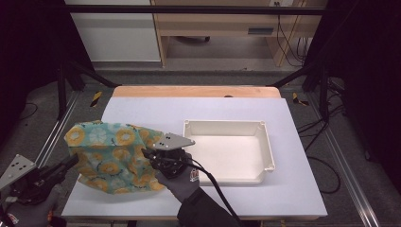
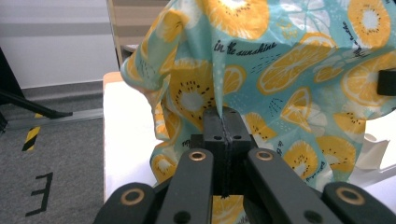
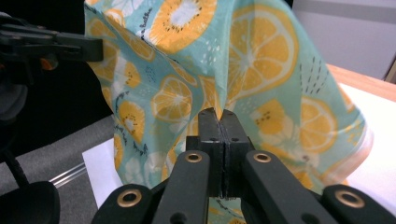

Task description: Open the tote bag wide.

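The table (image 1: 293,189) carries a white tray (image 1: 269,151) at right. Left of it, the cloth (image 1: 111,156) hangs stretched between both grippers, its long axis running left to right. The left gripper (image 2: 223,116) and right gripper (image 3: 218,116) are each clamped on a cloth edge; the right is nearer the tray.

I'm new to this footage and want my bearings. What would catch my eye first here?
The teal cloth printed with orange slices, held up over the left half of the white table. Both grippers pinch it: the left gripper and the right gripper, jaws shut on its fabric. To its right sits an empty white tray.
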A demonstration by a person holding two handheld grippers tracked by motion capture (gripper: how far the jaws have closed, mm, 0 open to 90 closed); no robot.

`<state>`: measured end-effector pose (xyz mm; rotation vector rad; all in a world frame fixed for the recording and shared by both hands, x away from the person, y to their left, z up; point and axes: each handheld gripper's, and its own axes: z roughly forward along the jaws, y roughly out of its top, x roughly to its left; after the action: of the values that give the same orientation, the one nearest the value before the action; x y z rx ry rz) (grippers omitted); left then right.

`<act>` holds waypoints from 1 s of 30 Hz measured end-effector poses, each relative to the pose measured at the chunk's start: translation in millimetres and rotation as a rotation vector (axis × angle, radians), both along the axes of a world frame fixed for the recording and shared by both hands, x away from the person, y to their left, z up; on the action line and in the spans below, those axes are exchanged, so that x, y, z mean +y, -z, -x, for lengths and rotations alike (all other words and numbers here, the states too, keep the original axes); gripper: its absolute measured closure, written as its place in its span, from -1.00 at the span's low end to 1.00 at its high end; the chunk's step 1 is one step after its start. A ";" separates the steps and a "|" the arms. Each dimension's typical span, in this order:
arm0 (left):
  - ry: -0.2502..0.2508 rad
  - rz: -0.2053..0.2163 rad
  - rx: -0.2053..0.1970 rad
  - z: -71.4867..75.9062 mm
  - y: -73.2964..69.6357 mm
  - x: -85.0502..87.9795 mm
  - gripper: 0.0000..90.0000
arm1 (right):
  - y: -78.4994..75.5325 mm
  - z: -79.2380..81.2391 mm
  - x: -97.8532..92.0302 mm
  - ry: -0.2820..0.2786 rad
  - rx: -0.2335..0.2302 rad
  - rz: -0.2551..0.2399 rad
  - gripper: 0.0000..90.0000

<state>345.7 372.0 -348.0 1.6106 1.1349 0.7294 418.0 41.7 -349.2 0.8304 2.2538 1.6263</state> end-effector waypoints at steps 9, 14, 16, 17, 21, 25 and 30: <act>-0.001 0.004 0.022 -2.5 6.6 1.0 1.00 | 6.9 -5.7 3.0 0.014 0.019 0.018 0.99; -0.002 0.000 0.028 -3.7 8.1 0.1 1.00 | 10.9 -9.9 1.7 0.033 0.028 0.030 0.99; -0.001 -0.004 0.031 -4.1 8.6 0.0 1.00 | 12.8 -10.6 1.3 0.037 0.035 0.034 0.99; -0.001 -0.004 0.032 -4.4 8.9 -0.2 1.00 | 13.5 -10.9 1.3 0.035 0.037 0.037 0.98; -0.002 -0.005 0.034 -5.0 9.5 -0.4 1.00 | 13.1 -10.5 0.9 0.031 0.034 0.032 0.84; -0.002 -0.006 0.038 -5.7 10.2 0.0 1.00 | -0.8 -8.5 -4.3 0.041 -0.022 -0.030 0.48; -0.001 -0.006 0.037 -5.9 10.1 -1.4 1.00 | -16.5 -7.7 -5.3 0.063 -0.080 -0.064 0.24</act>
<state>351.6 370.6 -358.0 1.6345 1.1610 0.7065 425.7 36.4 -332.7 0.8269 2.1108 1.6803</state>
